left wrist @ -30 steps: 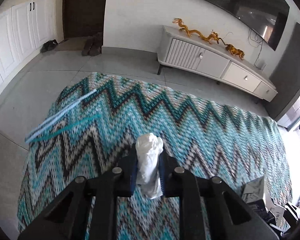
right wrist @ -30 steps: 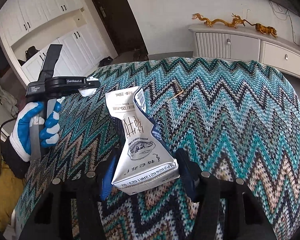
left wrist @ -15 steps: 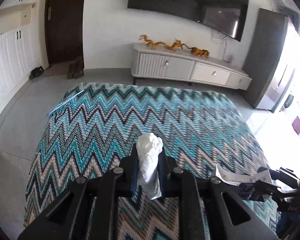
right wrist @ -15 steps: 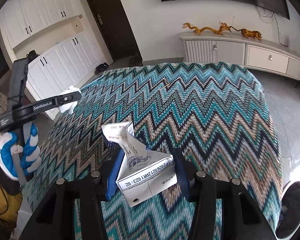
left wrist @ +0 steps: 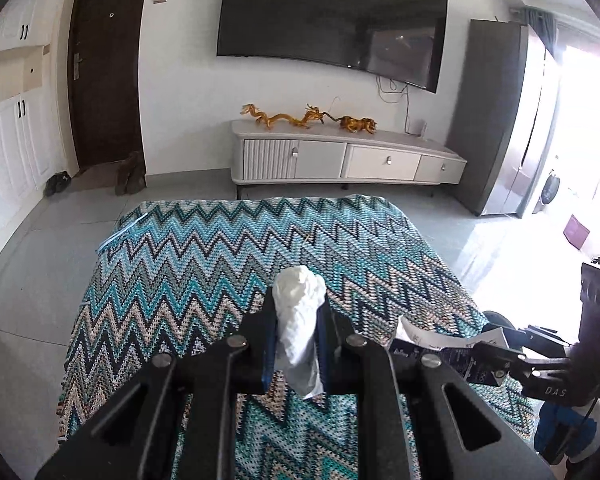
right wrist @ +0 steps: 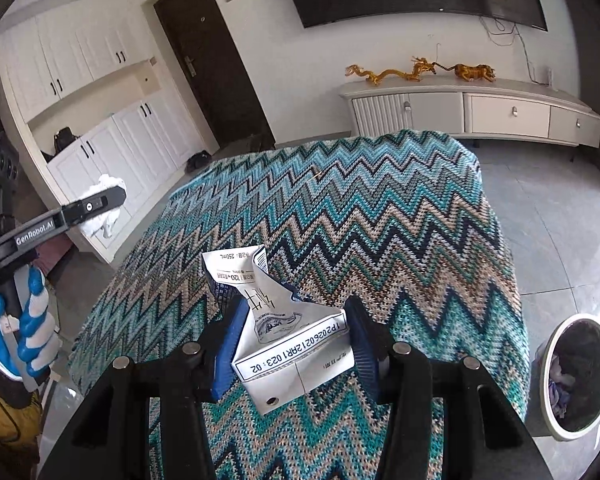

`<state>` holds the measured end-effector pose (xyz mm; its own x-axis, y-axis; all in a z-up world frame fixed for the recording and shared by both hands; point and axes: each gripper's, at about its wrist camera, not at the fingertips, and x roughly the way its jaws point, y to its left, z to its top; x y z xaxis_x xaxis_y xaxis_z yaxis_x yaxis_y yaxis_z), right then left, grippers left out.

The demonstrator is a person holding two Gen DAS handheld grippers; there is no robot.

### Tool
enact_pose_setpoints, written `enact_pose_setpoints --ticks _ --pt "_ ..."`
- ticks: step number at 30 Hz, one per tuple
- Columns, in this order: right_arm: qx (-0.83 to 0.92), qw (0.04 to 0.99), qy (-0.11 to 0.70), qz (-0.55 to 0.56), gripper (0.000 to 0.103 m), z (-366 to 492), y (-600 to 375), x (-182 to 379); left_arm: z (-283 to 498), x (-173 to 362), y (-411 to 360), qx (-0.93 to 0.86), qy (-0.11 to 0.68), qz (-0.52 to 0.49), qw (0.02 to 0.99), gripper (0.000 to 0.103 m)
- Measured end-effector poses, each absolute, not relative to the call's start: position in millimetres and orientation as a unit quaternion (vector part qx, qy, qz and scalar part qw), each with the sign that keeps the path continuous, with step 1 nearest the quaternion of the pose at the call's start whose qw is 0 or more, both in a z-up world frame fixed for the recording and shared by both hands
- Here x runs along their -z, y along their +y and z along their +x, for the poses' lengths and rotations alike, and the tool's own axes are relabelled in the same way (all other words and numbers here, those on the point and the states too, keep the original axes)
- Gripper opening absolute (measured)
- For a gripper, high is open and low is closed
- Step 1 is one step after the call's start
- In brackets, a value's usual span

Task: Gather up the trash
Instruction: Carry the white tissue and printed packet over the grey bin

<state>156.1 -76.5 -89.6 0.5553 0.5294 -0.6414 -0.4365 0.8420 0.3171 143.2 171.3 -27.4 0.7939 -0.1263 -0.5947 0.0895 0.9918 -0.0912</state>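
Observation:
My left gripper (left wrist: 296, 312) is shut on a crumpled white tissue (left wrist: 298, 320) and holds it above the zigzag blanket (left wrist: 204, 272). My right gripper (right wrist: 292, 320) is shut on a flattened white milk carton (right wrist: 288, 340), also above the blanket (right wrist: 380, 224). In the right wrist view the left gripper (right wrist: 100, 200) shows at the left with the tissue (right wrist: 106, 216) in it. In the left wrist view the right gripper (left wrist: 512, 356) shows at the right with the carton (left wrist: 440, 344). A white trash bin (right wrist: 556, 412) with trash inside stands on the floor at the right of the blanket.
A small twig-like scrap (left wrist: 309, 237) lies far on the blanket. A thin blue strip (left wrist: 116, 236) lies at its far left edge. A white TV cabinet (left wrist: 348, 160) stands beyond, white cupboards (right wrist: 112, 160) at the left, grey tiled floor (right wrist: 556, 232) around.
Both grippers have risen and tilted up with their loads, so more of the room shows. The trash bin has come into the right wrist view at the lower right.

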Motion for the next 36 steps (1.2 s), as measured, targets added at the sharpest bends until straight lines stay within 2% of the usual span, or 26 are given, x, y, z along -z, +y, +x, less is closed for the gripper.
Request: enact_pose_setpoints --ticks 11,21,30,36 --pt "-0.225 0.905 0.333 0.142 0.047 135.2 -161.0 67.9 145.1 7.6 96.5 0.111 0.317 -0.004 0.942 0.015" --pt "-0.119 0.922 0.305 0.204 0.047 127.9 -291.5 79.6 178.4 11.1 -46.0 0.214 0.345 0.044 0.913 0.015" --pt "0.013 0.915 0.315 0.251 0.047 118.3 -420.5 126.7 216.4 59.1 -206.7 0.306 0.391 0.107 0.861 0.015" --pt "0.088 0.895 0.355 0.255 0.047 131.0 -478.1 174.4 248.5 107.3 -283.4 0.341 0.433 0.125 0.825 0.016"
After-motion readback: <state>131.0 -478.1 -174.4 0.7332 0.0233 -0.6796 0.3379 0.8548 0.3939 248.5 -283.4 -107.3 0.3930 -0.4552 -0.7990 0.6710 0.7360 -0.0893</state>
